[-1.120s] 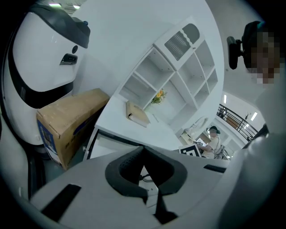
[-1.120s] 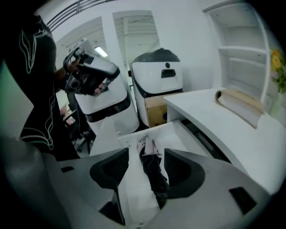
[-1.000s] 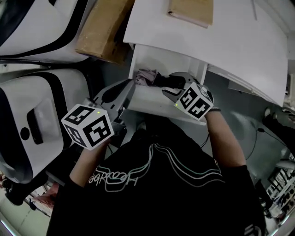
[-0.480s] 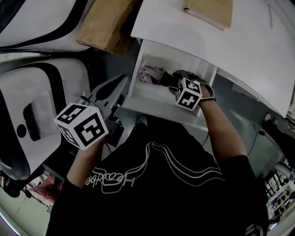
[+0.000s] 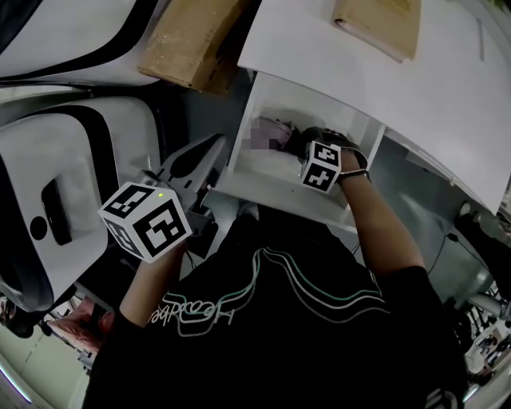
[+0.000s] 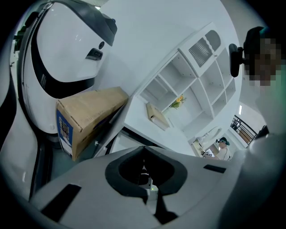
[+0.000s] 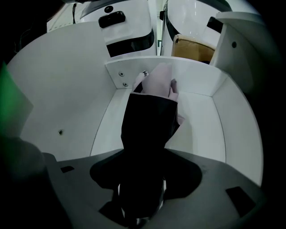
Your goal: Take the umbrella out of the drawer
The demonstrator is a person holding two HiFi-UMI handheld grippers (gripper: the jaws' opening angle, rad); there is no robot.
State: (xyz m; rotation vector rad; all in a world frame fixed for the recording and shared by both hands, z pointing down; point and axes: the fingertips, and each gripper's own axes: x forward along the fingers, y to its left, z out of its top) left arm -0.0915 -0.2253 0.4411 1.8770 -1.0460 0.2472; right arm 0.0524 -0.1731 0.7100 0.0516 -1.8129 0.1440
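Observation:
The white drawer under the desk stands pulled out. Inside lies the folded umbrella, black with a pale pink part at its far end, which rests against the drawer's back wall. In the head view only a bit of the umbrella shows past the marker cube. My right gripper is down inside the drawer, shut on the umbrella's near black end. My left gripper hangs outside the drawer's left side, shut with nothing in it.
A cardboard box stands left of the desk, beside large white and black machine shells. A tan flat box lies on the white desk top. White wall shelves show in the left gripper view.
My right gripper went forward from above the drawer's front into the drawer and onto the umbrella. The left gripper drew back a little from the drawer's side.

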